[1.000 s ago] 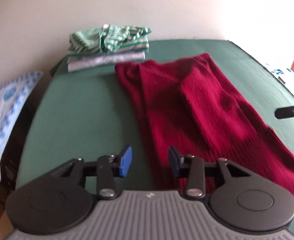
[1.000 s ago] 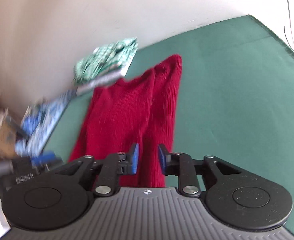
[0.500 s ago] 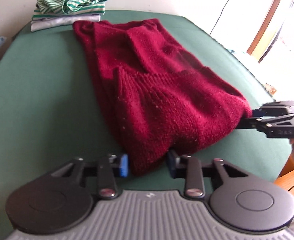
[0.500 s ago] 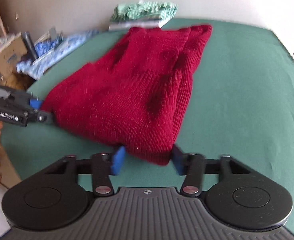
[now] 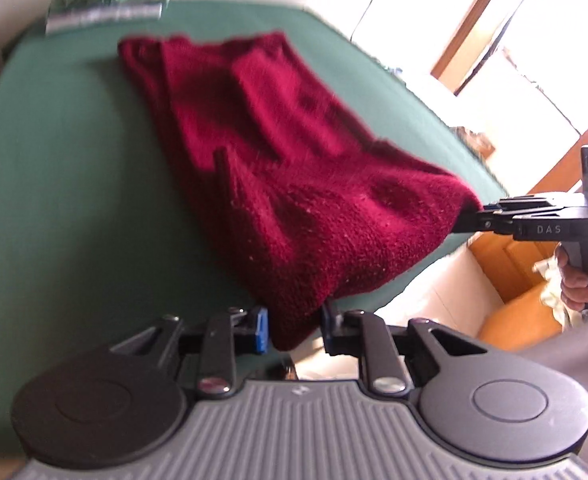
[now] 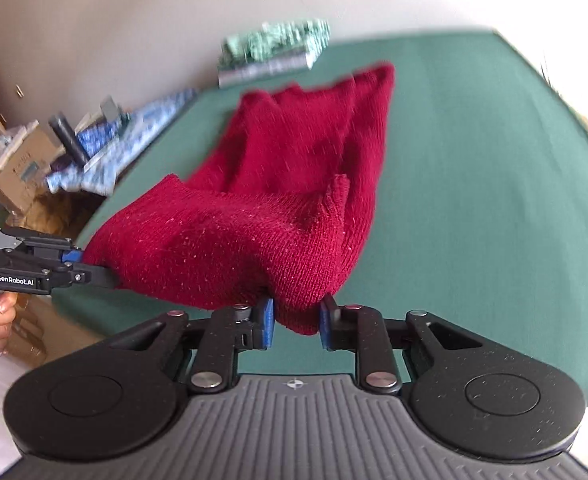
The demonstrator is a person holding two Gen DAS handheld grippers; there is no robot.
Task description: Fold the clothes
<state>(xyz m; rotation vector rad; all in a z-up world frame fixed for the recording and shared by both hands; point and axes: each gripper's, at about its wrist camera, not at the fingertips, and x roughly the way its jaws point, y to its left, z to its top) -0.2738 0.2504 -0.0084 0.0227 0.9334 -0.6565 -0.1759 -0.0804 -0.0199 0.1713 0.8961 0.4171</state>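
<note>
1. The green table [image 5: 66, 184] fills most of both views, and its cover looks smooth and flat.
2. The red knit sweater [image 5: 294, 184] lies lengthwise on the table. Its far end rests flat near the far edge, while its near end is lifted off the cloth by both grippers, one at each near corner.
3. The left gripper [image 5: 294, 330] has its blue pads closed on the near left corner of the sweater. The right gripper [image 6: 294, 322] is clamped on the near right corner in the same way, with a bunch of knit between its fingers.
4. Judging by the raised hem and the flat far end, the step in hand looks like carrying the near end over toward the far end to halve the length. To do it well, keep both corners level and the same width apart as the garment, so the knit neither sags in the middle nor bunches. Lay the hem square on the far edge before letting go.
5. A stack of folded clothes [image 6: 274, 50], green-striped on top of grey, sits at the far edge just beyond the sweater. The carried hem should stop short of it.
6. A blue patterned cloth [image 6: 134, 136] and a cardboard box [image 6: 18, 168] lie off the left side, clear of the fold path.
</note>
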